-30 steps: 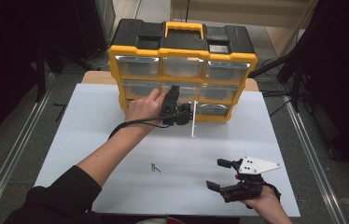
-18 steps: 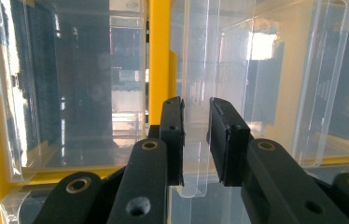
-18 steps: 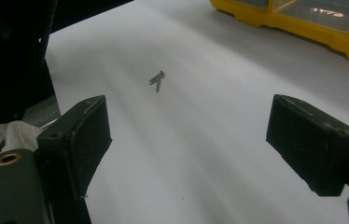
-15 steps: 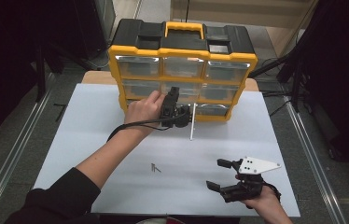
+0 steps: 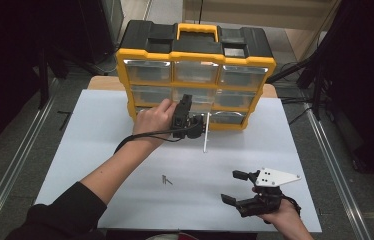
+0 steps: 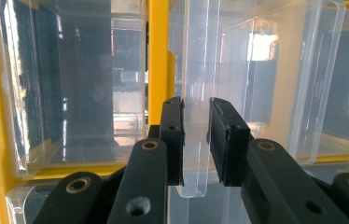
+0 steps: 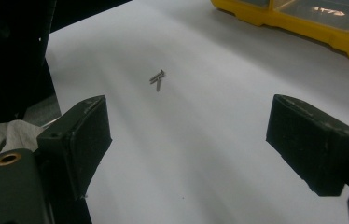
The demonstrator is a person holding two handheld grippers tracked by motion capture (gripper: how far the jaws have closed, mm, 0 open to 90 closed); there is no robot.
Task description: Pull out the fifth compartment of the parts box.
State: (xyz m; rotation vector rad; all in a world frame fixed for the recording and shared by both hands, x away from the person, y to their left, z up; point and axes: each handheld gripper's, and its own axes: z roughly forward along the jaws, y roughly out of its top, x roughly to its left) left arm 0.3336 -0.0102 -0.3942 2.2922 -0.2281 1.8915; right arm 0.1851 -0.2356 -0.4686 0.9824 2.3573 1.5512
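A yellow and black drawer organizer stands upright at the back of the white table. My left gripper is at its bottom row, shut on the front lip of a clear plastic drawer that sticks out toward me. In the left gripper view the gripper has that clear lip between its black pads, beside a yellow frame post. My right gripper rests open near the front right of the table, nothing between its jaws. Two small screws lie loose on the table; in the right gripper view the screws lie ahead of that gripper.
The white table top spreads in front of the organizer, whose yellow base shows at the far right of the right gripper view. Metal rails run along both sides of the table. Dark stands and cables sit behind.
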